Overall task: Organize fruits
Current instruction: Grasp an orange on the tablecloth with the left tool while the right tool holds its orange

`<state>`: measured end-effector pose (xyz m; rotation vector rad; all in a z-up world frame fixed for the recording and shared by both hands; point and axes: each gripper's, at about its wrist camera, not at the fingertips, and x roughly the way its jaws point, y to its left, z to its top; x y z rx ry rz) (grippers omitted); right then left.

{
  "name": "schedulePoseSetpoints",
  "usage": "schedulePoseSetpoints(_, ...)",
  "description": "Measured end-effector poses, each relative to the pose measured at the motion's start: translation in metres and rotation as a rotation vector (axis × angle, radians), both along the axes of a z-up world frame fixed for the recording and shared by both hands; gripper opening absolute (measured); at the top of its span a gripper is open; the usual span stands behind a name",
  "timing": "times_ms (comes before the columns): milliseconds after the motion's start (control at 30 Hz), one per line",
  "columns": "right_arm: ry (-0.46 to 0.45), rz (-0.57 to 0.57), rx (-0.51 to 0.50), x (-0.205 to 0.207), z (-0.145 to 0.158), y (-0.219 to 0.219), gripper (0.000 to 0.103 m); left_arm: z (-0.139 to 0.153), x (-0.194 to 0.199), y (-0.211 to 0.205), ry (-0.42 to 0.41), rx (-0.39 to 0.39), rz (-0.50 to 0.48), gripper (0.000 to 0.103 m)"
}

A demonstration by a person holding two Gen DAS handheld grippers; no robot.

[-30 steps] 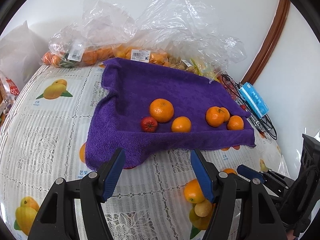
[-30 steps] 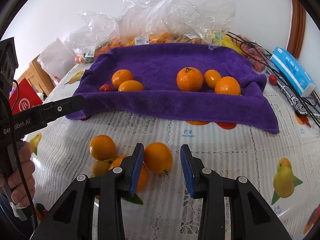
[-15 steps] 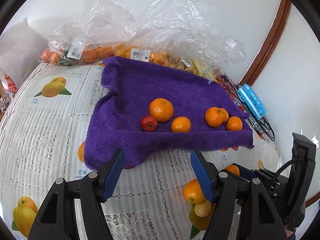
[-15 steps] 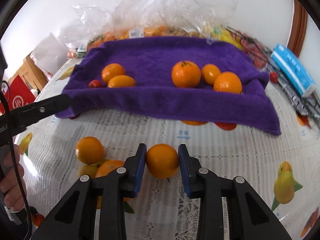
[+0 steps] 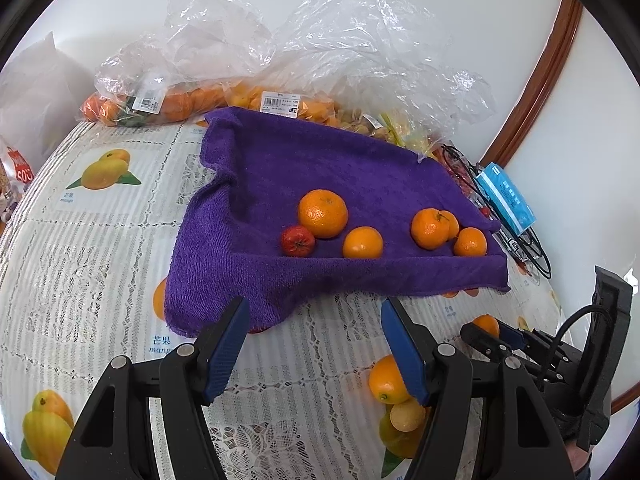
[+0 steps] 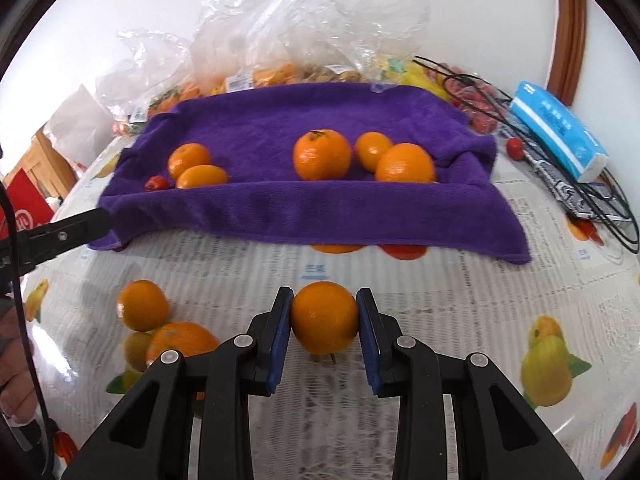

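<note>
Right gripper clamped on my orange; purple towel lies straight ahead w/ five oranges. Left gripper half open, empty, farther off.

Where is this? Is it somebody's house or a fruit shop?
Most likely a home, at a dining or kitchen table. The table has a lace cloth printed with mangoes, price-tagged plastic bags of fruit from shopping, and a blue tissue pack beside tangled cables.
</note>
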<state>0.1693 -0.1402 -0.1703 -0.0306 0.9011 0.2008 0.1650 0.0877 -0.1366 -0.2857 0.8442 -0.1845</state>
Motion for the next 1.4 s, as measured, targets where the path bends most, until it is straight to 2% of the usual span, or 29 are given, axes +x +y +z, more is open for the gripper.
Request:
schedulePoseSetpoints(233, -0.004, -0.018, -0.003, 0.000, -0.005, -0.005, 0.032, -0.005, -0.007, 0.004, 0.022, 0.006, -0.001, 0.066)
schedulePoseSetpoints(467, -0.022, -0.008, -0.030, -0.005, -0.007, -0.003, 0.032, -0.009, -0.014, 0.006, 0.050, -0.069, -0.024, 0.066)
schedulePoseSetpoints(733, -0.039, -0.025, 0.012, -0.016, 0.002, -0.022, 0.032, -0.006, -0.022, -0.026, 0.057, -0.072, -0.103, 0.066)
schedulePoseSetpoints(867, -0.040, -0.027, 0.032, -0.021, 0.005, -0.032, 0.032, -0.014, -0.019, -0.043, 0.080, -0.026, -0.118, 0.064)
schedulePoseSetpoints(1067, -0.043, -0.030, 0.052, -0.024, 0.006, -0.041, 0.032, -0.022, -0.016, -0.056, 0.102, -0.015, -0.132, 0.041)
schedulePoseSetpoints(1133, -0.043, -0.028, 0.053, -0.023, 0.005, -0.042, 0.032, -0.023, -0.015, -0.060, 0.097, 0.012, -0.134, 0.033)
schedulePoseSetpoints(1400, -0.054, -0.015, 0.040, -0.011, 0.005, -0.043, 0.032, -0.021, -0.003, -0.054, 0.060, 0.124, -0.062, 0.033)
